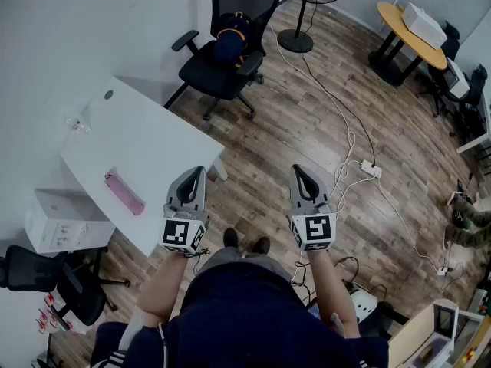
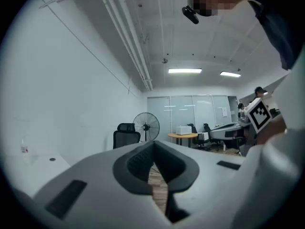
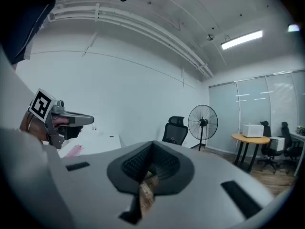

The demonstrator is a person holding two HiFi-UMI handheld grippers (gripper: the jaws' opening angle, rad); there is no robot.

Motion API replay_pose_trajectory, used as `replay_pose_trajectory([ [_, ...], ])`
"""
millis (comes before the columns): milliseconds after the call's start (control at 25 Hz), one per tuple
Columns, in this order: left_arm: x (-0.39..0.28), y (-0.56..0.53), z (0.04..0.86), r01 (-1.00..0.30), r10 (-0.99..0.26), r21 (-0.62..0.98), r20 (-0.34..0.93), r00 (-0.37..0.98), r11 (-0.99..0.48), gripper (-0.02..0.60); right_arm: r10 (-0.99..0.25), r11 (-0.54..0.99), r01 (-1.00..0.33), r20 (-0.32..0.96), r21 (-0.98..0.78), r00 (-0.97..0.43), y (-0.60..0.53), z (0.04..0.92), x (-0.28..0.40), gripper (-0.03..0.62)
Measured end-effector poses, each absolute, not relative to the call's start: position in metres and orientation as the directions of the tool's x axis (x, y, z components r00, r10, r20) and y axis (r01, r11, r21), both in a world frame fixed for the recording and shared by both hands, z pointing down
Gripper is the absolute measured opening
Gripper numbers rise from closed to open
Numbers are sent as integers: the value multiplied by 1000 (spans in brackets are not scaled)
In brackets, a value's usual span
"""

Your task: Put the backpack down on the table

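A dark blue backpack [image 1: 230, 37] with orange trim sits on the seat of a black office chair [image 1: 230, 71] at the far end of the room. The white table [image 1: 157, 140] stands to the left, between me and that chair. My left gripper [image 1: 195, 175] hangs over the table's near right corner, shut and empty. My right gripper [image 1: 301, 173] is held beside it over the wooden floor, also shut with nothing in it. In the left gripper view the left gripper [image 2: 153, 145] points level at the chair [image 2: 125, 133]. The right gripper [image 3: 152, 147] also faces the chair [image 3: 177, 128].
A pink pouch [image 1: 125, 193] lies on the table. A standing fan [image 1: 307, 6] is behind the chair. White cables and a power strip [image 1: 370, 169] trail across the floor at right. A round wooden table [image 1: 406, 29] stands far right, a white box [image 1: 57, 221] and another black chair [image 1: 46, 278] at left.
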State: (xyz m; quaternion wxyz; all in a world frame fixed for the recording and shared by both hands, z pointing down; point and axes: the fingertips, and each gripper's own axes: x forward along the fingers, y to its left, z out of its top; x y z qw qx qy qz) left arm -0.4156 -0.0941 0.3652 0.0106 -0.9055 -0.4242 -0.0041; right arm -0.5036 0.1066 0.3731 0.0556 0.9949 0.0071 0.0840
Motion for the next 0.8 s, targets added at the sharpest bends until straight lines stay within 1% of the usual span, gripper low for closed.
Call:
replay_pose_trajectory([
  [720, -408, -95, 361, 767, 767, -32, 17, 641, -640, 3, 26, -991, 2, 182, 133, 983, 107, 380, -497, 0],
  [800, -407, -96, 361, 768, 768, -34, 19, 640, -639, 3, 18, -992, -5, 182, 124, 983, 106, 380, -496, 41],
])
